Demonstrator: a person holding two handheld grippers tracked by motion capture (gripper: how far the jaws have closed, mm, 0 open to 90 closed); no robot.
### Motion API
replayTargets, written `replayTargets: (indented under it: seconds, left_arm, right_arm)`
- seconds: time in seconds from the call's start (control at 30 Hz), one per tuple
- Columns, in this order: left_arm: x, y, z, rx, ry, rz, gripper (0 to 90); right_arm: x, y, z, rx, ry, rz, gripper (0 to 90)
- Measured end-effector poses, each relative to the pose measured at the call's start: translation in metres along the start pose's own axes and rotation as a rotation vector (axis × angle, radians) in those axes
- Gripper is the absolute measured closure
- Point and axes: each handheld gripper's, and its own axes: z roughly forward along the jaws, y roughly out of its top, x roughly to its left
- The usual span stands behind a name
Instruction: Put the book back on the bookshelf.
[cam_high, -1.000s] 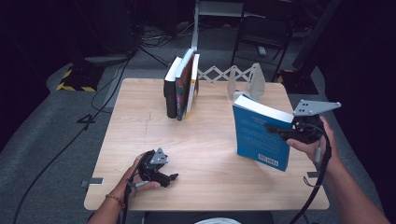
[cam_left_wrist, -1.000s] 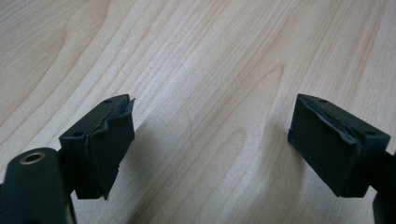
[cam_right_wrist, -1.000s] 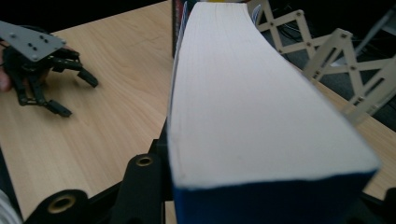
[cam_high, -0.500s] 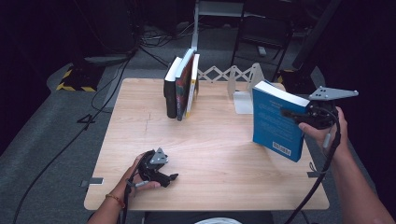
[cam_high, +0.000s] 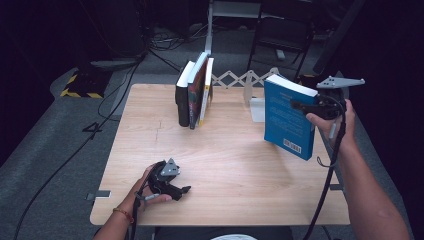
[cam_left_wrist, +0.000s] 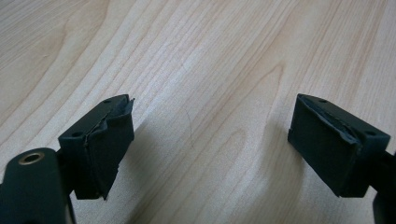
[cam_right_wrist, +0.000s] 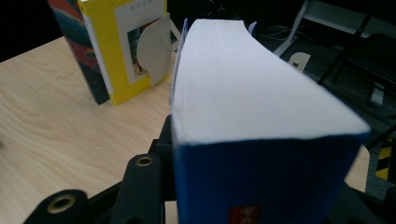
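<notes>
The left gripper (cam_high: 167, 182) rests at six o'clock on the pale, grained wooden table (cam_high: 225, 165), padded black jaws wide apart over bare wood. At three o'clock the right gripper (cam_high: 305, 106) clamps a thick blue paperback (cam_high: 287, 117), lifted clear by the table's edge. Upright books (cam_high: 195, 92) stand at twelve.

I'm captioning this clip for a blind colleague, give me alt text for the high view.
A person's right gripper holds a thick blue book upright above the right side of a wooden table. Three books stand together at the table's far edge beside a white bookend. The left gripper rests open on the near left.
</notes>
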Motion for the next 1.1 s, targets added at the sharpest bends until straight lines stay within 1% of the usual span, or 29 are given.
replayTargets:
  seconds: [0.1, 0.27, 0.3, 0.33, 0.4, 0.57, 0.83, 0.97, 1.1]
  left_arm:
    - [0.000, 0.000, 0.000, 0.001, -0.001, 0.000, 14.2]
    - [0.000, 0.000, 0.000, 0.001, -0.001, 0.000, 14.2]
    - [0.000, 0.000, 0.000, 0.001, -0.001, 0.000, 14.2]
    - [0.000, 0.000, 0.000, 0.001, -0.001, 0.000, 14.1]
    - [0.000, 0.000, 0.000, 0.002, -0.003, -0.001, 13.9]
    - [0.000, 0.000, 0.000, 0.002, -0.003, -0.002, 13.9]
    - [0.000, 0.000, 0.000, 0.001, -0.003, -0.002, 13.9]
    - [0.000, 0.000, 0.000, 0.001, -0.003, -0.001, 13.9]
    - [0.000, 0.000, 0.000, 0.001, -0.003, -0.002, 13.9]
  right_arm:
    - [0.000, 0.010, 0.008, -0.003, -0.022, -0.005, 61.2]
    - [-0.003, 0.025, 0.018, -0.014, -0.054, 0.006, 61.2]
    - [-0.004, 0.031, 0.022, -0.016, -0.064, 0.009, 61.2]
    - [-0.004, 0.031, 0.022, -0.016, -0.064, 0.009, 61.2]
    - [-0.005, 0.038, 0.027, -0.023, -0.077, 0.015, 61.2]
    - [-0.010, 0.050, 0.037, -0.022, -0.079, 0.026, 61.2]
    - [-0.010, 0.062, 0.055, -0.019, -0.093, 0.020, 61.2]
    - [-0.011, 0.066, 0.065, -0.015, -0.096, 0.027, 61.2]
    - [-0.015, 0.069, 0.075, -0.012, -0.110, 0.046, 61.2]
